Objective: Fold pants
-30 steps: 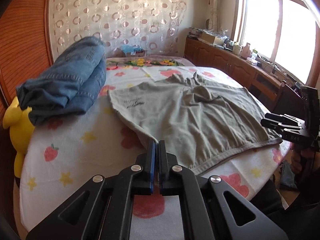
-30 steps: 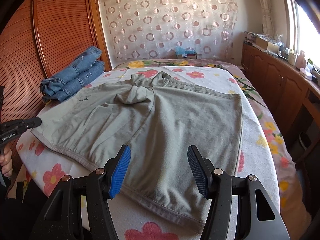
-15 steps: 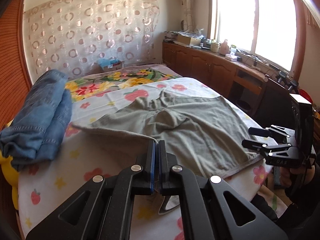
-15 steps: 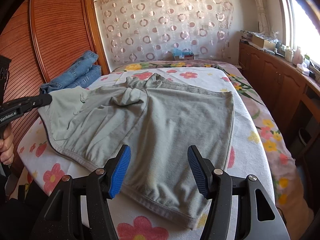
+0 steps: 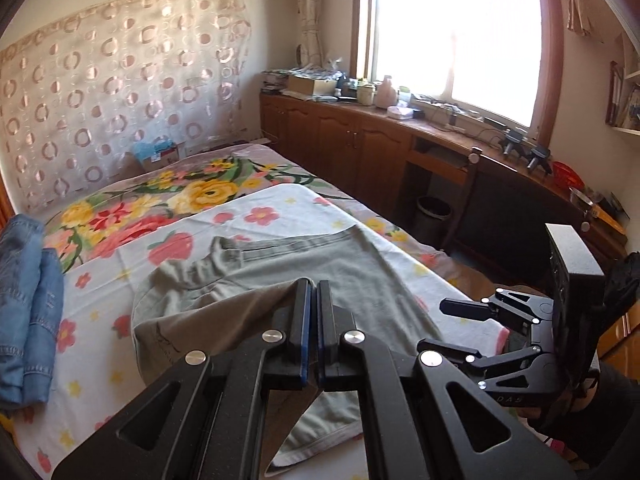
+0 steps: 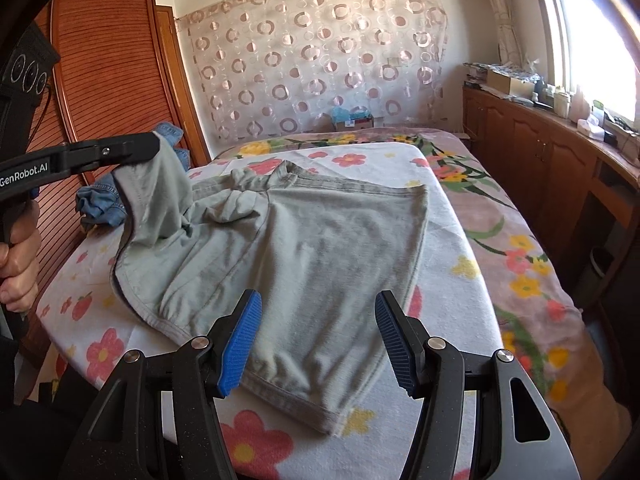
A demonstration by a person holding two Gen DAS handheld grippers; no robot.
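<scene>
Grey-green pants lie spread on the flowered bed cover. My left gripper is shut on their left edge, and the cloth drapes down from its pads. In the right wrist view that gripper holds the lifted flap above the left half of the pants, with a hand on its handle. My right gripper stands open over the near hem, nothing between its blue pads. The left wrist view shows it at the bed's near right edge.
Folded blue jeans lie at the bed's left side, by the wooden wardrobe. Low wooden cabinets with clutter run under the window on the right. A waste bin stands beside them. A cardboard box sits at the bed's head.
My left gripper has lifted the pants' left edge off the bed and carried it up and to the right. The flap now hangs over the left half. The right gripper stayed open.
</scene>
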